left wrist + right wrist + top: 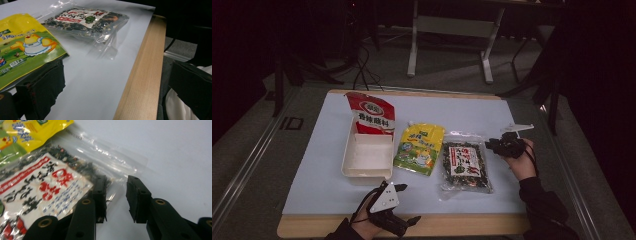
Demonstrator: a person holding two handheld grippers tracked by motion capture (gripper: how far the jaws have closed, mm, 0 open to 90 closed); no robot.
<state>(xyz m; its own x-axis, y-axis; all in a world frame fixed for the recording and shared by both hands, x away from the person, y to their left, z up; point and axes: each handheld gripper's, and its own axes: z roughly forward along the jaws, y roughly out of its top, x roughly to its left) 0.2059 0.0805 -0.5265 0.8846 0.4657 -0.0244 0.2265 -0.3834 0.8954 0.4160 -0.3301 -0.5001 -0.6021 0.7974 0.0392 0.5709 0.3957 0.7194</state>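
Right hand-held gripper (116, 198) open, seaweed bag (37, 192), yellow pouch (27, 132)

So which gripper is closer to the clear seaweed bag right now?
Right. The right gripper sits open at the seaweed bag's upper right edge; the left gripper is near the table's front edge, apart from the bag.

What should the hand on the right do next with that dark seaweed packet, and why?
Probably lift the right gripper clear. Its jaws stand apart over the clear edge of the seaweed packet, pressing nothing, and the packet lies flat on the table beside the yellow pouch. It looks set down, so backing off seems the natural step.
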